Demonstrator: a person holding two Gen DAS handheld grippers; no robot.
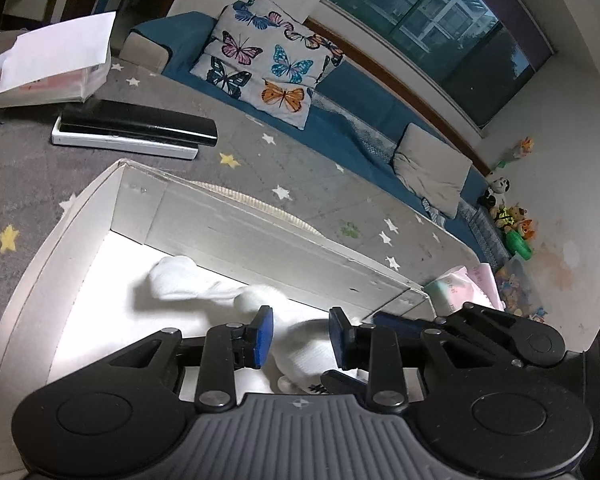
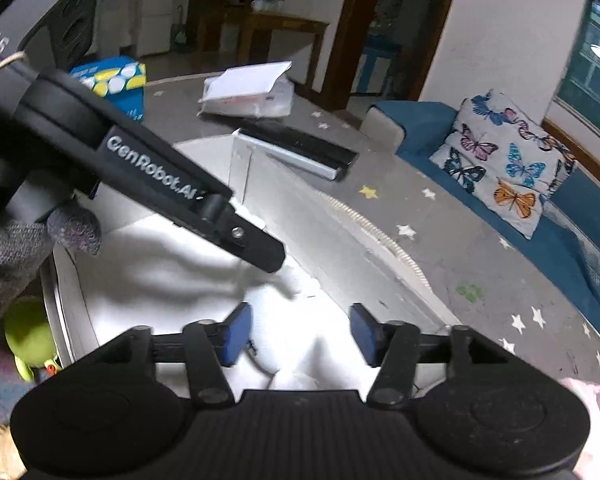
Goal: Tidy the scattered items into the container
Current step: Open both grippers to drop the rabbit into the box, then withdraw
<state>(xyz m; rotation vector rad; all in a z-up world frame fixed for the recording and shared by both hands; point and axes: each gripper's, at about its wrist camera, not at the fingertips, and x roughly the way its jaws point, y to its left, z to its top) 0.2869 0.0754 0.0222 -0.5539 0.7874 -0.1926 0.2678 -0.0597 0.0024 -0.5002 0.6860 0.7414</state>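
**Socks dropped in the box, more clutter outside**

Table (image 1: 284, 168) first: grey, starred cloth, carrying most of what matters. On it sits the box (image 1: 260, 236), white and open-topped, with both grippers hanging over it. Inside lie white socks (image 1: 188, 284), soft and crumpled on the bright floor of the box; one stretch of the fabric runs under the left gripper (image 1: 300, 338). Its fingers stand slightly apart, sock between them, the pads not visibly pressing. The right gripper (image 2: 300, 334) has its fingers wider apart, also over white fabric, gripping nothing. So the socks look delivered and let go.

What is left, as I judge it: two remotes (image 1: 136, 130), black on white, lie beyond the box, and a plastic packet (image 1: 52, 68) further off. A tissue pack (image 1: 456, 290) sits by the box's far corner. A green toy (image 2: 30, 334) lies off the box's near side. Whether all belong in the box I cannot say.
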